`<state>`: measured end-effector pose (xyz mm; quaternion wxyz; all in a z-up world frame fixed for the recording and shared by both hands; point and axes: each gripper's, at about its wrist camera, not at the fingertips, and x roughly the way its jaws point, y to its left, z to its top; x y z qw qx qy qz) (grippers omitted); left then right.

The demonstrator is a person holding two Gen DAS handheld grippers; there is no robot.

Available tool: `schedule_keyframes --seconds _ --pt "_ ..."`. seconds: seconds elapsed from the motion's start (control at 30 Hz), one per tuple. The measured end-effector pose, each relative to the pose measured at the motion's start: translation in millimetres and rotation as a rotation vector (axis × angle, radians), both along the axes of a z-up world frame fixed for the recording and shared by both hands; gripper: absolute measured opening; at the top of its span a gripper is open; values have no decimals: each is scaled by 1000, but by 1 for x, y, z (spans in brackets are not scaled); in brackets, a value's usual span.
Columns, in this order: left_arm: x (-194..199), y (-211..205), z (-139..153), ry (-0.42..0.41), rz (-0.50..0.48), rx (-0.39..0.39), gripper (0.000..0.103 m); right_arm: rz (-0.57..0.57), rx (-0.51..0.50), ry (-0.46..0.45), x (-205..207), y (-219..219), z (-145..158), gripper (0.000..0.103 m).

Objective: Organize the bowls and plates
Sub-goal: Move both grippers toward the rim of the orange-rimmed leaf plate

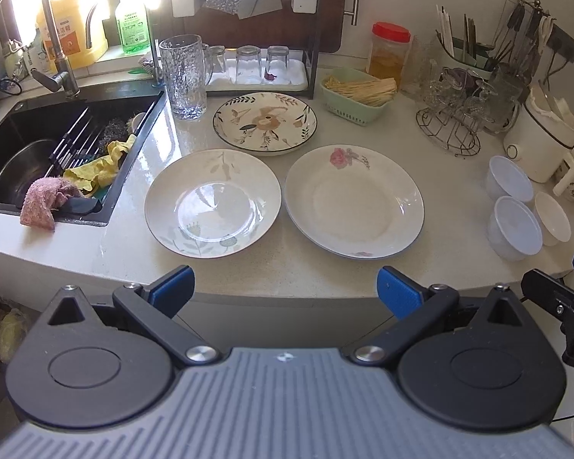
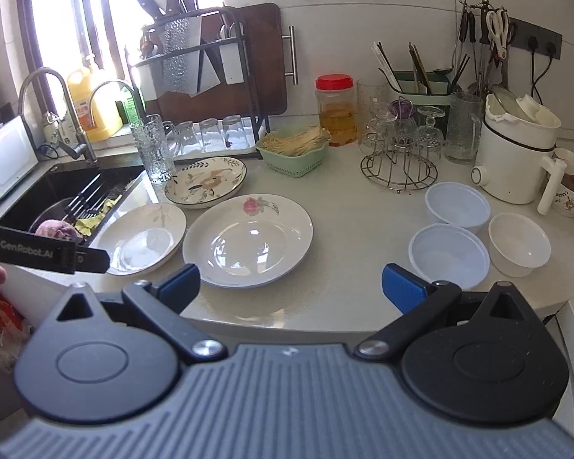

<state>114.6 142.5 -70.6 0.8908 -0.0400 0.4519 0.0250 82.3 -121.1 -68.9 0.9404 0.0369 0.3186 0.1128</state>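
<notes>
Three plates lie on the light counter: a leaf-pattern plate (image 1: pixel 212 202) at front left, a rose plate (image 1: pixel 354 201) at front right, and a dark-rimmed floral plate (image 1: pixel 264 120) behind them. They also show in the right wrist view: the leaf plate (image 2: pixel 141 237), the rose plate (image 2: pixel 248 239), the floral plate (image 2: pixel 206 181). Two pale blue bowls (image 2: pixel 448 254) (image 2: pixel 457 202) and a white bowl (image 2: pixel 519 243) stand to the right. My left gripper (image 1: pixel 285 288) is open and empty at the counter's front edge. My right gripper (image 2: pixel 291 283) is open and empty, near the rose plate.
A black sink (image 1: pixel 57 145) with cloths and a pot is at left. A tall glass mug (image 1: pixel 183 76), a rack of glasses (image 1: pixel 256 65), a green basket (image 1: pixel 357 97), a red-lidded jar (image 1: pixel 388 53), a wire glass stand (image 1: pixel 449 122) and a white cooker (image 1: pixel 539 134) stand behind.
</notes>
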Motion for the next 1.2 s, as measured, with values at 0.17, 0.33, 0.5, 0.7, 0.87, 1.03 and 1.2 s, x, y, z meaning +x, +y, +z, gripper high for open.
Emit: schedule_keyframes --seconds 0.17,0.33,0.5,0.7,0.87,1.03,1.2 --pt "26 23 -9 -12 -4 -11 103 1 14 -1 8 24 -3 103" --pt "47 50 -15 -25 -8 -42 103 -7 4 14 19 51 -10 103" --pt "68 83 -24 -11 -33 -49 103 -28 28 28 30 79 -20 103" --pt "100 119 -39 22 -86 -40 103 -59 53 50 51 116 -35 103" --pt "128 148 -50 40 -136 -21 103 -72 77 64 74 146 -45 103" --pt "154 178 -61 61 -191 -4 103 -94 102 110 92 173 -62 95" --pt "178 208 -77 95 -229 -36 102 -126 121 166 106 196 -78 79"
